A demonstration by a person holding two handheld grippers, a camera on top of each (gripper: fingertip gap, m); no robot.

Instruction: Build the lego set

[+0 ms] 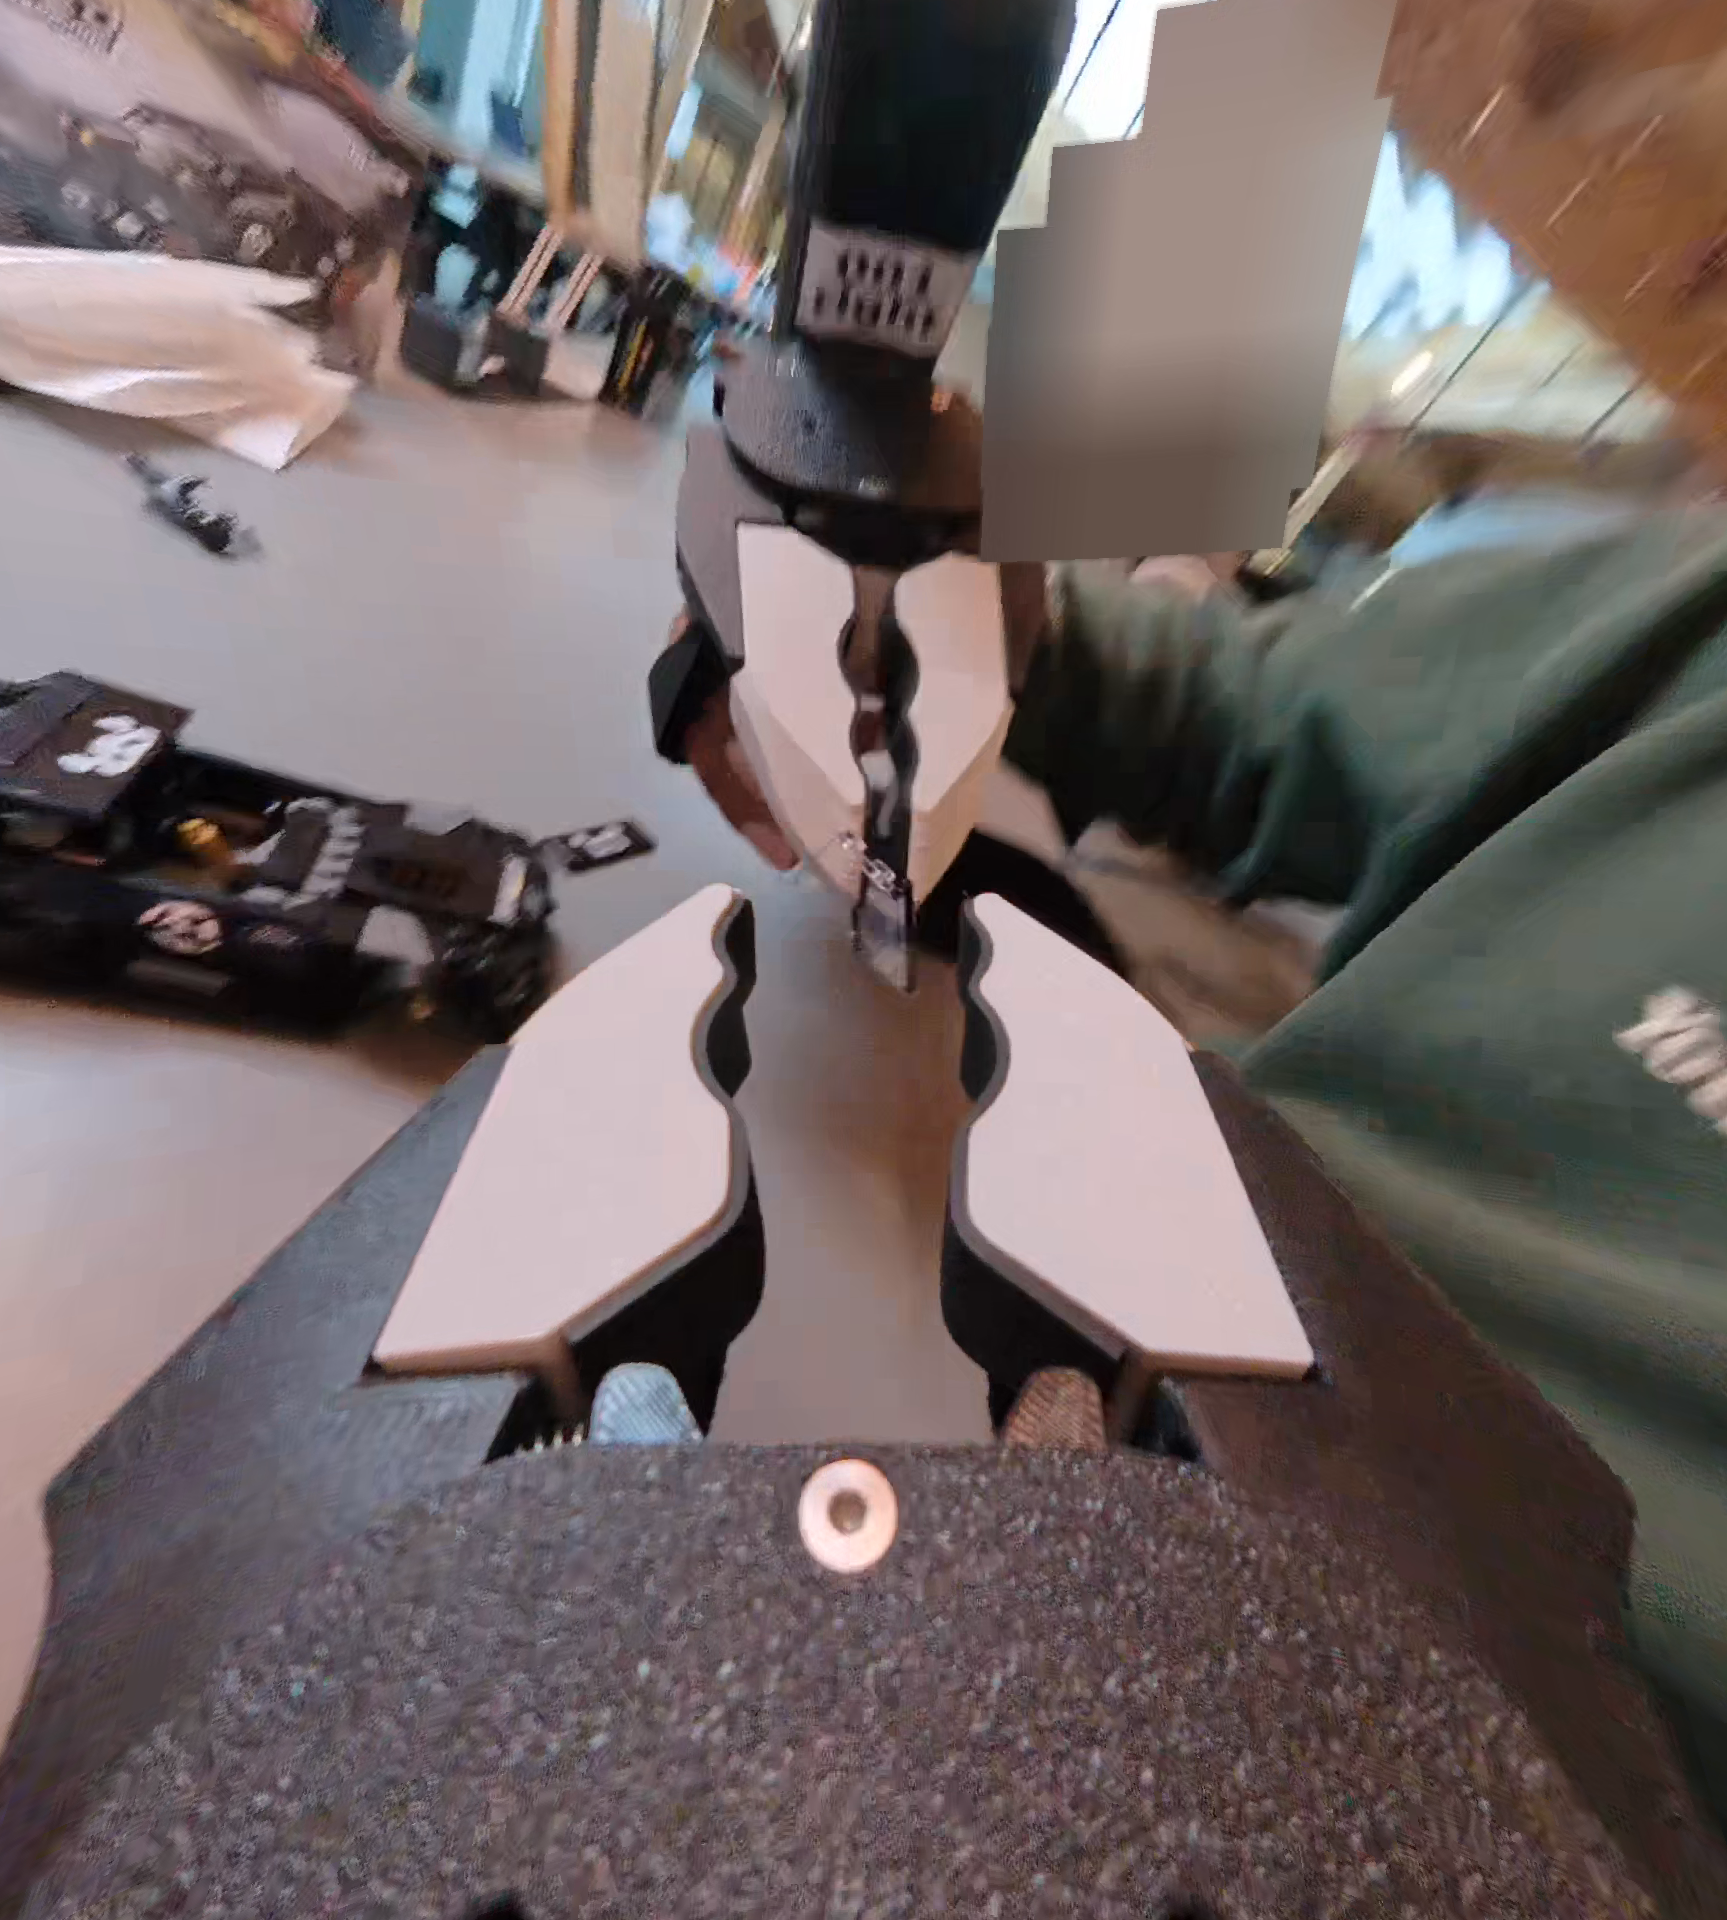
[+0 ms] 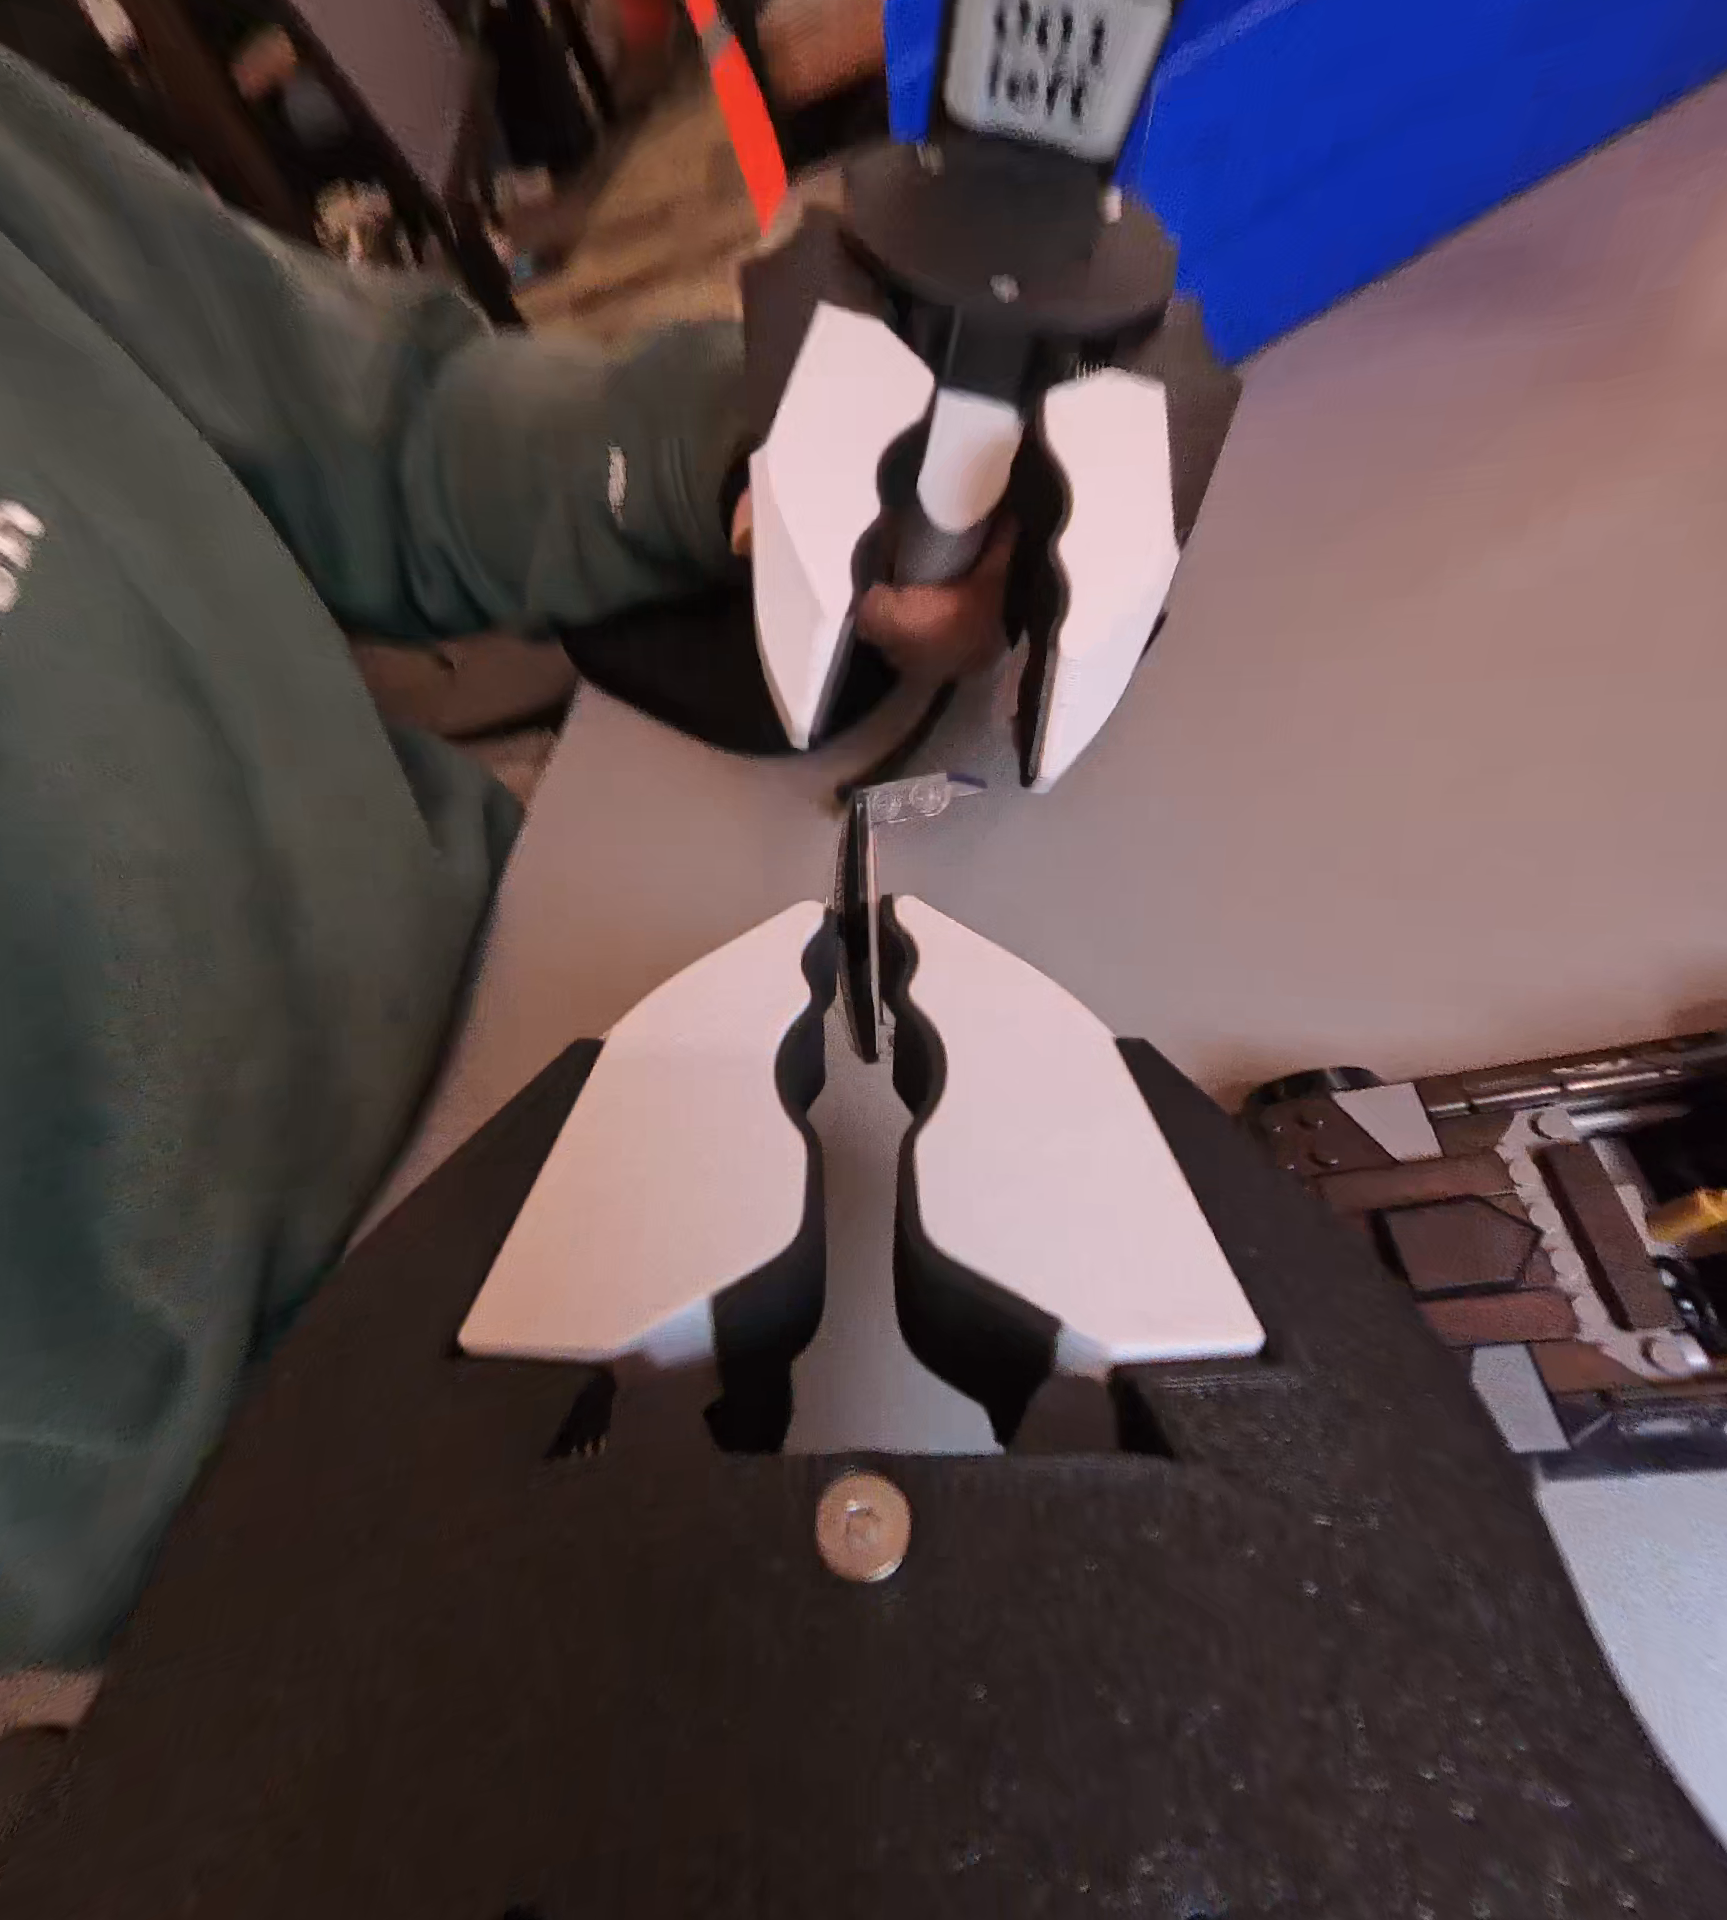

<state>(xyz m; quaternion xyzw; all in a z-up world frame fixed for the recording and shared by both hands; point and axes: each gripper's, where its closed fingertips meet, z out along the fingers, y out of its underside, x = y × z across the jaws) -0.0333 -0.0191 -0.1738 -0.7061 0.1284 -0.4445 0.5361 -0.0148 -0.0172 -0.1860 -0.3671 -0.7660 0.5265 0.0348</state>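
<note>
My right gripper is shut on a thin black Lego plate, held on edge above the grey table. A small clear studded piece sits at the plate's far end. My left gripper is open and empty. It faces the right gripper tip to tip, with the plate and clear piece just in front of its fingers. In the right wrist view the left gripper stands open just beyond the clear piece. The partly built black Lego car sits on the table to the left and also shows in the right wrist view.
A loose black stickered piece lies beside the car's nose. Small black parts lie farther back. A white bag and the set's box are at the far left. A blue object stands behind. The person's green sleeves flank both grippers.
</note>
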